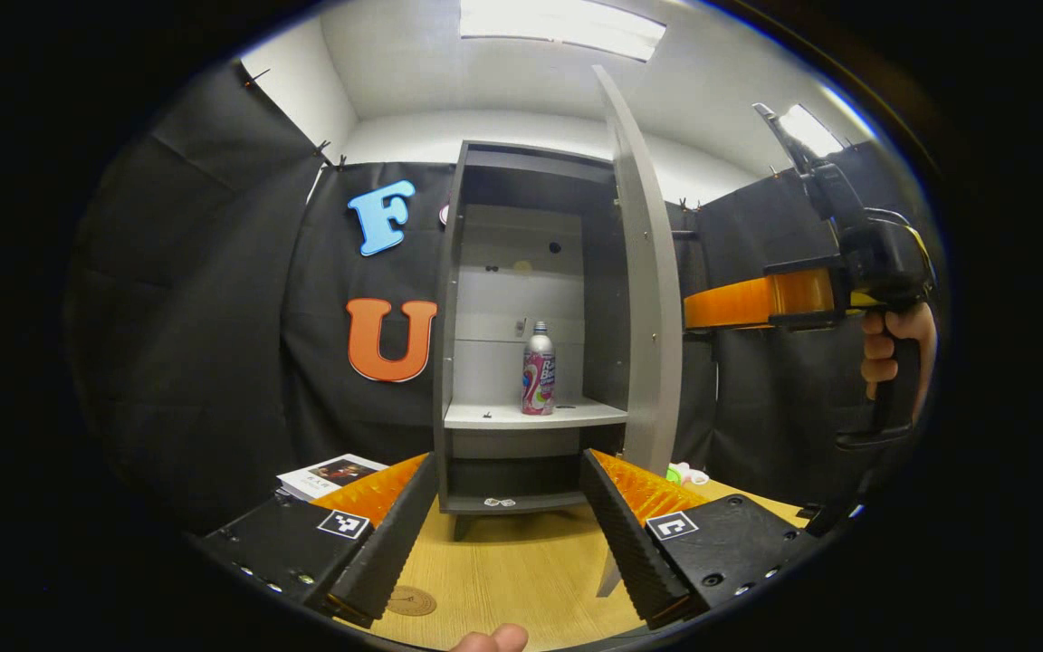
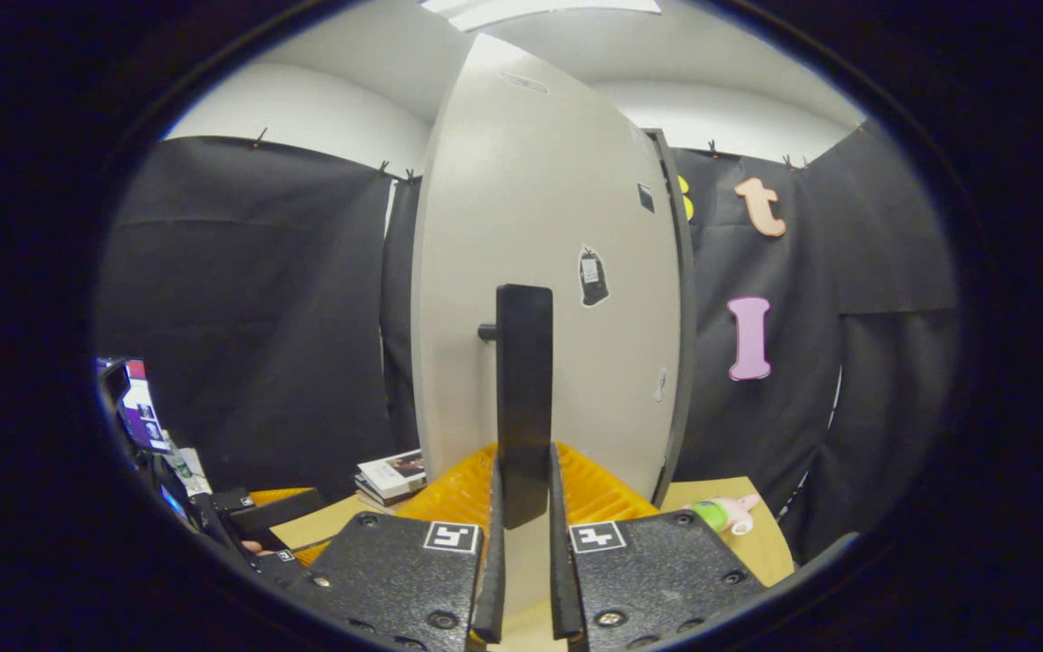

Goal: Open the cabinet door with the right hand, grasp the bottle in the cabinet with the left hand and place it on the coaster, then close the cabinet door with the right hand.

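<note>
Grey cabinet door (image 2: pixel 540 226) is held swung open by its black bar handle (image 2: pixel 523 398), clamped between right gripper (image 2: pixel 521 543) fingers, so the shelf is exposed; silver printed bottle (image 1: pixel 538 369) is left upright there. Left gripper (image 1: pixel 511 525), fingers spread and empty, is aimed at it above light wooden table (image 1: pixel 512 570), round brown coaster (image 1: pixel 411 600) near; black-draped booth

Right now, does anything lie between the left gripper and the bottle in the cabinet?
No. In the left gripper view, bare table and air separate the left gripper from the bottle.
</note>
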